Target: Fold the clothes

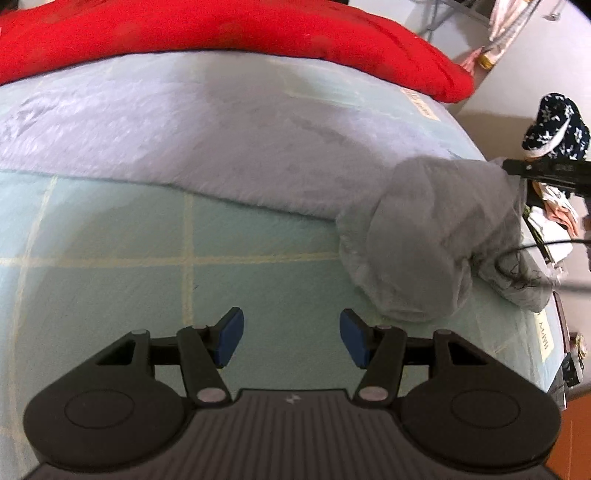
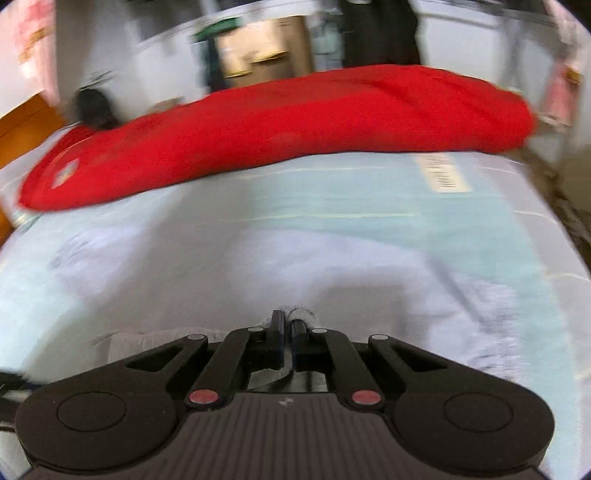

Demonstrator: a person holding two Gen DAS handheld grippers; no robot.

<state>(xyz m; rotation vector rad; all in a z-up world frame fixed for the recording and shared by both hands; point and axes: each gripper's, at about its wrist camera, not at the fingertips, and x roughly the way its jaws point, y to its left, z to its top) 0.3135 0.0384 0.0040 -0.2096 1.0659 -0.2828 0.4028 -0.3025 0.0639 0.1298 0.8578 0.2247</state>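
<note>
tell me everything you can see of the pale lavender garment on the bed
The pale lavender garment is soft, slightly fuzzy-looking fabric, spread mostly flat across the light green checked bedsheet, in front of the red blanket. Its right end is lifted and bunched into a hanging fold, drawn towards the right gripper, whose fingers are shut on an edge of it. The left gripper hangs open, clear of it.

The left gripper [image 1: 291, 339] hangs open over the checked bed sheet [image 1: 110, 236] — a grey garment [image 1: 221, 147] beyond, its end bunched at right.
</note>
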